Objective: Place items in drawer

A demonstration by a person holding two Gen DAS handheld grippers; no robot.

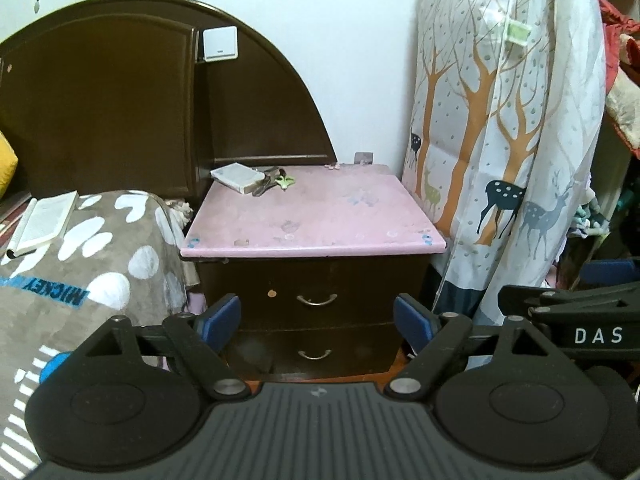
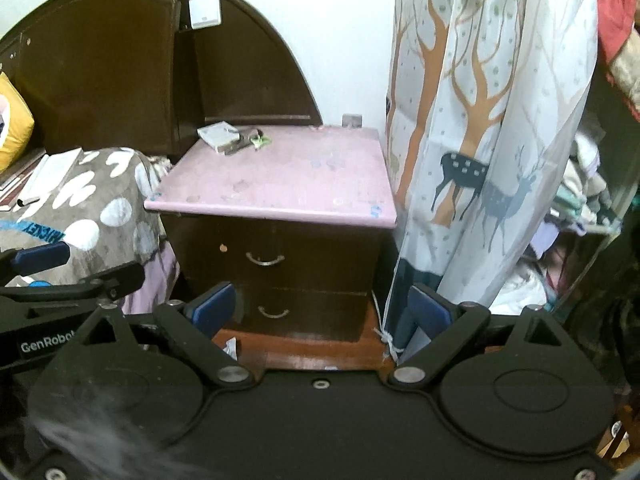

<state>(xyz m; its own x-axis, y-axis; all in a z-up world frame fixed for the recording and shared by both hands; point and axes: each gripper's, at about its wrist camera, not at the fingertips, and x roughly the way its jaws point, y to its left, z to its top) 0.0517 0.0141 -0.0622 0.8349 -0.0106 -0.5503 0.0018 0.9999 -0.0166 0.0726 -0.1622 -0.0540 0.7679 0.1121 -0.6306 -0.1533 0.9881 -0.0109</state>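
A dark wooden nightstand with a pink top stands ahead, both drawers closed. Its upper drawer handle and lower drawer handle are curved metal. At the back left of the top lie a white box, a grey object and a green item. My left gripper is open and empty, some way in front of the drawers. My right gripper is open and empty too, low near the floor.
A bed with a grey spotted blanket and an open book sits left of the nightstand. A deer-print curtain hangs on the right. A dark headboard stands behind. Wooden floor lies below.
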